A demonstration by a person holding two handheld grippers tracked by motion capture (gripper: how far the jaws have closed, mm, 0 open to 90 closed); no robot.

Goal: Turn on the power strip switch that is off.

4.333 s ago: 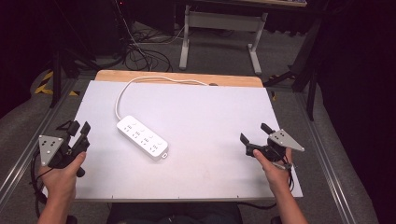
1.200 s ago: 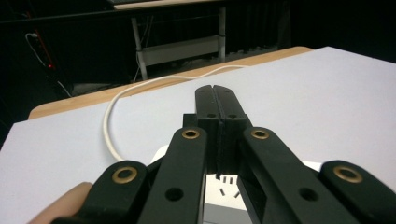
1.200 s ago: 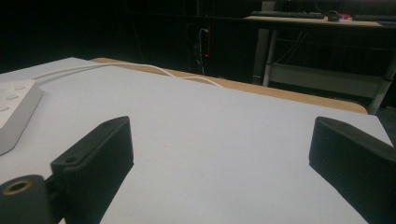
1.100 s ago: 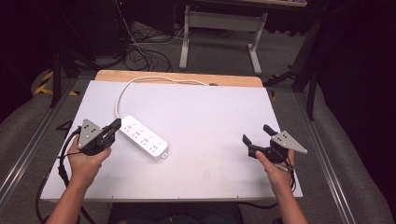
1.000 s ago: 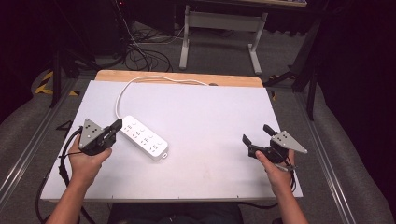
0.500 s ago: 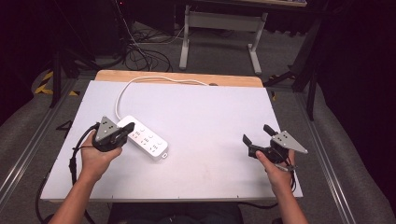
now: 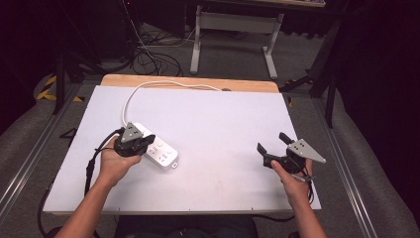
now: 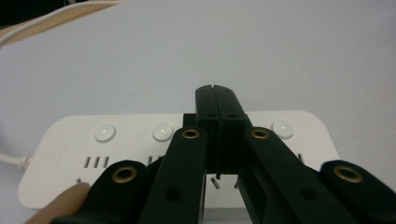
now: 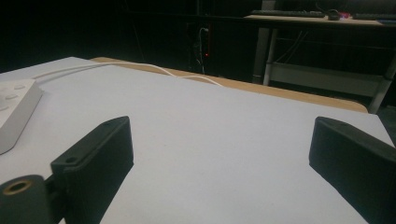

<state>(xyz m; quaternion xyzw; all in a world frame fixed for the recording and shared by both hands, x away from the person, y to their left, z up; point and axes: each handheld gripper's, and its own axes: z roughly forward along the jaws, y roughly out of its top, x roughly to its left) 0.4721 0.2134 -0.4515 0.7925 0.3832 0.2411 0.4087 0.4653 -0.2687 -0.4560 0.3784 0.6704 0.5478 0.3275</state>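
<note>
A white power strip (image 7: 162,152) lies on the left half of the white table top (image 7: 223,114), and its white cable (image 7: 148,87) curls off toward the far edge. My left gripper (image 7: 148,141) is shut and empty, resting over the strip's near end. In the left gripper view the shut gripper (image 8: 215,93) covers a spot in the strip's row of round buttons (image 8: 162,132), on the power strip (image 8: 60,140). My right gripper (image 7: 272,143) is open near the right front of the table, with bare table between its jaws (image 9: 219,140).
The right gripper view shows the strip's end (image 9: 14,107) at far left and the cable (image 9: 140,67) running to the wooden back edge (image 9: 289,95). Beyond the table are a desk frame (image 7: 233,25) and floor cables (image 7: 153,54). Metal rails (image 7: 29,158) flank the table.
My left gripper has moved right from the table's left edge onto the power strip, and its jaws have shut. The right gripper has stayed in place, open.
</note>
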